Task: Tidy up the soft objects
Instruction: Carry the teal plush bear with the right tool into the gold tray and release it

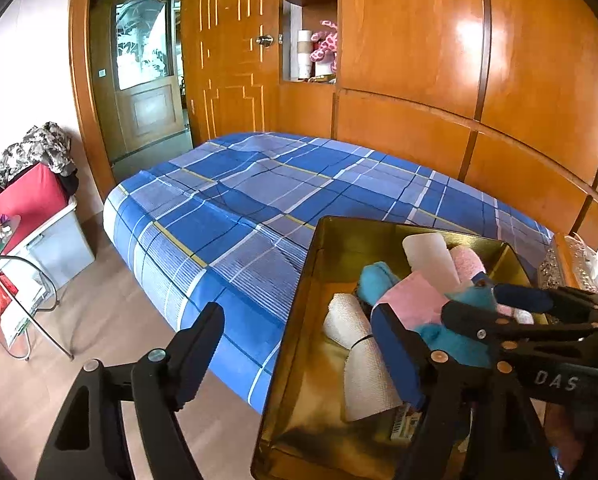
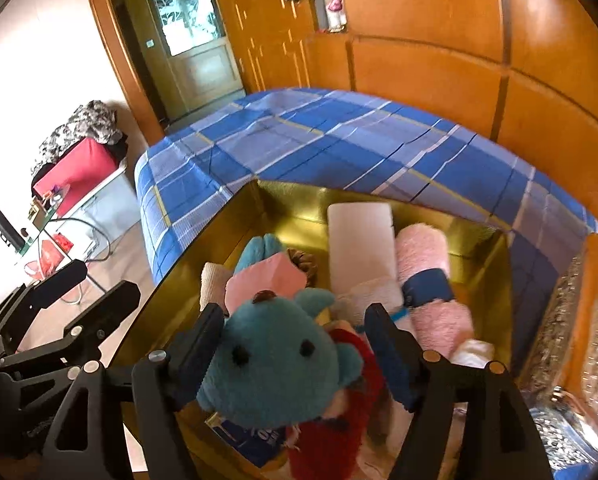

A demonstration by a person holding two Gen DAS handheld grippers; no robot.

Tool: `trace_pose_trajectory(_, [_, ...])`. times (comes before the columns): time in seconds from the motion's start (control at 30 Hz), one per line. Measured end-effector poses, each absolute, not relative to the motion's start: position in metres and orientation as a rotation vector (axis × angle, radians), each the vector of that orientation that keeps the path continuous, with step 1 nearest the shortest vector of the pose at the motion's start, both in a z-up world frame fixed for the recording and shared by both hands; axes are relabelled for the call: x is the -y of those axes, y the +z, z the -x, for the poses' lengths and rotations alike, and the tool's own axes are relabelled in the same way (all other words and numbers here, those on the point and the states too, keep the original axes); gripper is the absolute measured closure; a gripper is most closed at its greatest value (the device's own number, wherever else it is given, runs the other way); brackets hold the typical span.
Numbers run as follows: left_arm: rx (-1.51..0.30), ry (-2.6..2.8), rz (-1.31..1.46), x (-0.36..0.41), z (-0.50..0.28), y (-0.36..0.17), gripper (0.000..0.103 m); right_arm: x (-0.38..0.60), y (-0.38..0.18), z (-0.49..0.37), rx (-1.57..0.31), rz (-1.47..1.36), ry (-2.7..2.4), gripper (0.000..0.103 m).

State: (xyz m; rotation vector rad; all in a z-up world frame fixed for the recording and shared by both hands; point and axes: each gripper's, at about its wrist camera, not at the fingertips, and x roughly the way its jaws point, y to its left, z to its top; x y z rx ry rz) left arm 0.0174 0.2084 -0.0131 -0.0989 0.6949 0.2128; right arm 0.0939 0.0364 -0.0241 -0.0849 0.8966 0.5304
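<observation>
A gold box (image 1: 295, 412) sits on the near corner of a blue plaid bed (image 1: 235, 200). It holds rolled towels, among them a cream roll (image 1: 359, 356), a pink roll (image 2: 431, 276) and a white block (image 2: 359, 240). A teal plush toy (image 2: 275, 360) with a pink part (image 2: 259, 280) lies on top. My right gripper (image 2: 299, 344) is open with its fingers on either side of the plush head, one pad touching it. It also shows in the left wrist view (image 1: 495, 300). My left gripper (image 1: 299, 356) is open and empty over the box's left rim; it also shows in the right wrist view (image 2: 99, 284).
A wooden wardrobe wall (image 1: 419, 80) runs behind the bed, with an open door (image 1: 227, 60) and a shelf holding a pink plush (image 1: 327, 44). A storage bin with red cloth (image 1: 39, 216) and a glass side table (image 1: 7, 264) stand on the left floor. A glittery object (image 2: 571, 340) lies right of the box.
</observation>
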Motion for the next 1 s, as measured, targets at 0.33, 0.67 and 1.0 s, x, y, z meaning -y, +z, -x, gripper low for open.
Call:
trace_pose_trajectory(0.33, [-0.663, 0.197, 0.086, -0.194, -0.010, -0.003, 0.016, 0.001, -0.004, -0.067, -0.756, 0.100, 0.305, 0.029])
trace_pose_trajectory(0.67, [-0.620, 0.127, 0.045, -0.143, 0.000, 0.012, 0.000, 0.060, 0.000, -0.043, -0.693, 0.085, 0.054, 0.029])
trace_pose_trajectory(1.0, [-0.657, 0.077, 0.023, -0.116, 0.000, 0.001, 0.000, 0.088, -0.005, -0.029, -0.682, 0.046, -0.012, 0.029])
